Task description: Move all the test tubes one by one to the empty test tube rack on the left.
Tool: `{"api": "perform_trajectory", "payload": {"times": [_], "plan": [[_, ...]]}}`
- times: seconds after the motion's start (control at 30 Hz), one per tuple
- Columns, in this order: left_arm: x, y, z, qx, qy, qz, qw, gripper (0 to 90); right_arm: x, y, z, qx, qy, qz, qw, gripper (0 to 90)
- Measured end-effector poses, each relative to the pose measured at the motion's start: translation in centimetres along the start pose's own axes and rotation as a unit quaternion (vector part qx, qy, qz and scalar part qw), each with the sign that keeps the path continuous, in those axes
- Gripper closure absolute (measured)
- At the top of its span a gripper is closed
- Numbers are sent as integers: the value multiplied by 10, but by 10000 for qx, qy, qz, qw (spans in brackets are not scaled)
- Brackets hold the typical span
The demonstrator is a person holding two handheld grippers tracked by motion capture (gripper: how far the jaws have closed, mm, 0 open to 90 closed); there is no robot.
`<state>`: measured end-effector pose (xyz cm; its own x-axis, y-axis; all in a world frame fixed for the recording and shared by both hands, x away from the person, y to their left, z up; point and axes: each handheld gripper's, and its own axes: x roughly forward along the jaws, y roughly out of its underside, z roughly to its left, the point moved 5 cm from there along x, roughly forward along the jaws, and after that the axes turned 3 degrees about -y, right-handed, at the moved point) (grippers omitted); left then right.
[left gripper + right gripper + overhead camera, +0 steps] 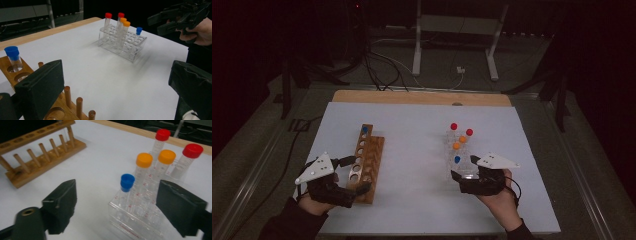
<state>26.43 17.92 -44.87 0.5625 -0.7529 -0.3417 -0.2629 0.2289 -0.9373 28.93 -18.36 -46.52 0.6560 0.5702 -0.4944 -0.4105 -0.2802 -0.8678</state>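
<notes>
A wooden tube rack point(368, 159) lies left of centre on the white sheet, with one blue-capped tube point(364, 129) in its far hole. My left gripper point(360, 188) hovers at the rack's near end, jaws wide apart point(116, 75) with nothing between them. To the right stands a clear plastic rack point(458, 159) holding two red-capped tubes point(162, 134), two orange-capped tubes point(144, 160) and one blue-capped tube point(127, 182). My right gripper point(464, 170) is at the clear rack's near end. Its jaws stand open point(120, 197) on either side of that blue-capped tube, apart from it.
The white sheet point(412, 150) covers a wooden tabletop whose bare edge point(422, 97) shows at the far side. Behind the table stand white metal frame legs point(417, 45), and cables lie on the floor. The sheet is bare between the two racks.
</notes>
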Motion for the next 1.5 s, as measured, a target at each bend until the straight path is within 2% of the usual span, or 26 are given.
{"api": "perform_trajectory", "payload": {"times": [0.23,0.37,0.47,0.8,0.97,1.13,1.4,1.5], "plan": [[1,0,-2,16,52,-6,10000,10,9,5,-2,50,51,360,9993,386],[2,0,-2,18,63,16,10000,10,13,7,-4,65,93,491,9987,510],[3,1,-3,33,54,42,10000,10,16,8,-7,131,68,591,9981,569],[2,1,0,-16,-23,-30,10000,10,29,11,-13,444,40,970,9943,659],[2,1,2,-60,-58,-59,9999,10,35,13,-14,484,-13,1083,9929,689],[1,1,3,-70,-56,-74,9999,11,37,11,-14,514,-72,1045,9932,726],[2,1,2,-75,-31,-49,10000,10,37,10,-14,324,153,993,9944,763],[2,1,2,-65,-15,-30,10000,10,33,7,-13,250,171,887,9956,764]]}}
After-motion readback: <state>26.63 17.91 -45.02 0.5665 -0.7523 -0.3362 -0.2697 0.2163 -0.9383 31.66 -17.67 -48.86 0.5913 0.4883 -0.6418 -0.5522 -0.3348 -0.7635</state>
